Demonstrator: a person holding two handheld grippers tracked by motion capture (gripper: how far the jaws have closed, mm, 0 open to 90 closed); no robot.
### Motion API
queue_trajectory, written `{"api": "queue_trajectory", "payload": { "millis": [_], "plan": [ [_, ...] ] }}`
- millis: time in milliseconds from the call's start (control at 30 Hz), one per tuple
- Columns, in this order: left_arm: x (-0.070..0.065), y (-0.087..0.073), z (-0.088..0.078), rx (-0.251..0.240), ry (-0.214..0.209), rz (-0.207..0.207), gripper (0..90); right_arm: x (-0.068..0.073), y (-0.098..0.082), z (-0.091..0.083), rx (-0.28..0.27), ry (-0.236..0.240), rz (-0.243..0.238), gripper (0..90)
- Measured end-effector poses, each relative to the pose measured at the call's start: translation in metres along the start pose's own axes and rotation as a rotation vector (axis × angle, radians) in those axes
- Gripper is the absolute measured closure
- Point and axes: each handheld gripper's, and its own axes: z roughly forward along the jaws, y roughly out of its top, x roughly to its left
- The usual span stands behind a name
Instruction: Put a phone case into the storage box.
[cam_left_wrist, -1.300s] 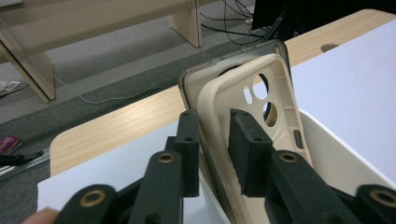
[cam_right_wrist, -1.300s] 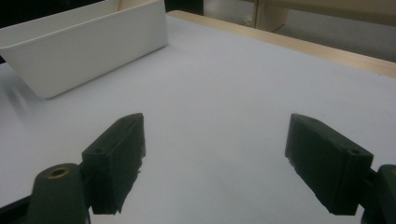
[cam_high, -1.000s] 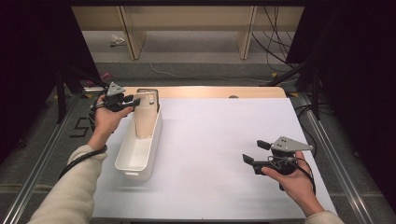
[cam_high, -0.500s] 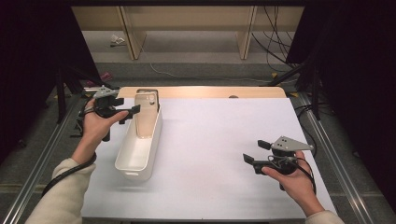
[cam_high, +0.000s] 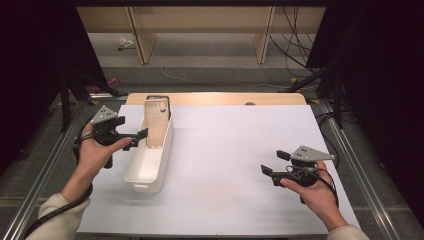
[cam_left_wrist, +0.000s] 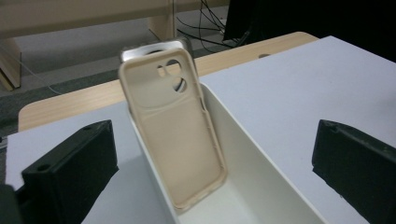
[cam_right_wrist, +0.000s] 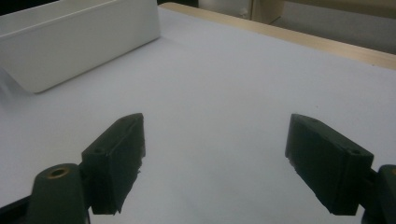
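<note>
- At the left of the sheet (cam_high: 225, 165), just left of the bin (cam_high: 145, 186): left gripper (cam_high: 131, 129), jaws spread wide, nothing between them
- Was up at the top of the case (cam_high: 156, 125) a second ago; has since come back toward the near left, clear of it
- Looks along its own jaws straight at the case in the left gripper view, with a gap on either side and no contact
- Inside the bin, at its far end: case standing on its lower edge, leaning back, open side facing the near end, camera holes at the top
- Behind its top edge, a grey rim of something else, perhaps a phone; too little visible to tell
- Has not shifted with the withdrawal, so seems to rest steadily on its own
- At the right near part of the sheet, well apart from the bin: right gripper (cam_high: 275, 163), jaws likewise wide apart and empty, in the same place as a second ago
- Reads as a release just finished: case placed in the bin, left hand retreating
- Leaves little to do on this step beyond clearing the hand fully; tall lean of the case the one weak point, liable to tip if the bin gets knocked
</note>
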Motion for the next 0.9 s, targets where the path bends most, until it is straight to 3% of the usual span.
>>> {"api": "queue_trajectory", "payload": {
  "millis": [167,333,567,900],
  "plan": [
    [-0.014,-0.007,-0.006,-0.026,-0.021,0.016,0.0,0.0,0.0,0.0,-0.003,0.0,-0.001,20.7],
    [-0.029,-0.019,-0.007,-0.021,-0.043,0.042,0.0,0.0,-0.001,0.0,0.003,0.0,-0.004,20.7],
    [-0.036,-0.029,-0.015,-0.033,-0.019,0.071,0.0,0.0,-0.001,0.0,0.003,0.001,-0.004,20.6],
    [-0.045,-0.043,-0.023,-0.052,-0.028,0.088,0.0,0.0,-0.001,0.0,0.004,0.004,-0.004,20.6]
  ]
}}
